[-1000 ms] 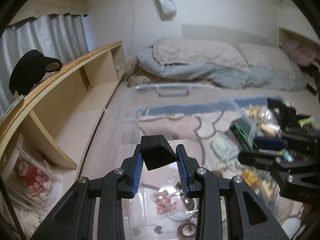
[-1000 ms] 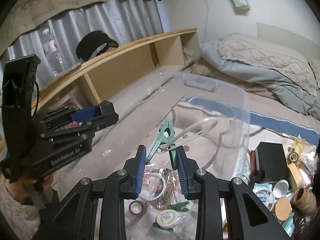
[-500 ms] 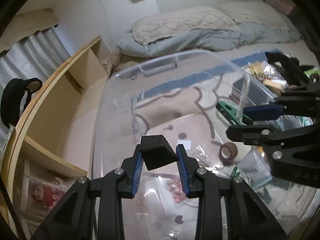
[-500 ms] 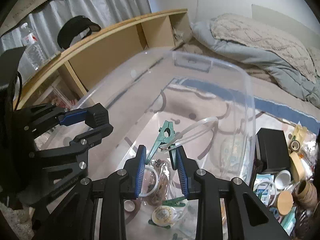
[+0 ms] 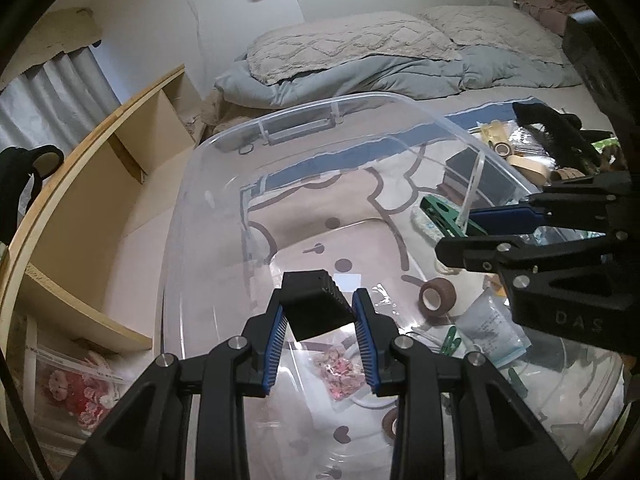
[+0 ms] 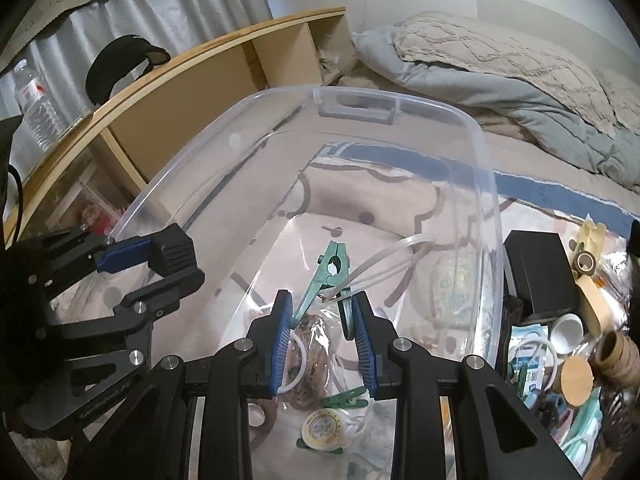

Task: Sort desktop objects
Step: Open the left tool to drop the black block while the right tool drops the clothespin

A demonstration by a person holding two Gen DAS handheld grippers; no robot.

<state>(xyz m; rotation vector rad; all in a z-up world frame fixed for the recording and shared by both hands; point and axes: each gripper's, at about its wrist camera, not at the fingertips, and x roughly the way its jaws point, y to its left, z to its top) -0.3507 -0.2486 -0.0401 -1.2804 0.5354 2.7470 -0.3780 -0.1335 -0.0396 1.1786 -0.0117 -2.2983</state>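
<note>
Ribbed black block [image 5: 316, 306], translucent bin [image 5: 400, 100]

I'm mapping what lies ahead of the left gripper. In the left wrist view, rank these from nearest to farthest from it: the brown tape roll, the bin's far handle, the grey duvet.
1. Brown tape roll: on the bin floor, just right of the left gripper.
2. Bin's far handle: on the far rim, straight ahead.
3. Grey duvet: beyond the bin, against the wall.
</note>
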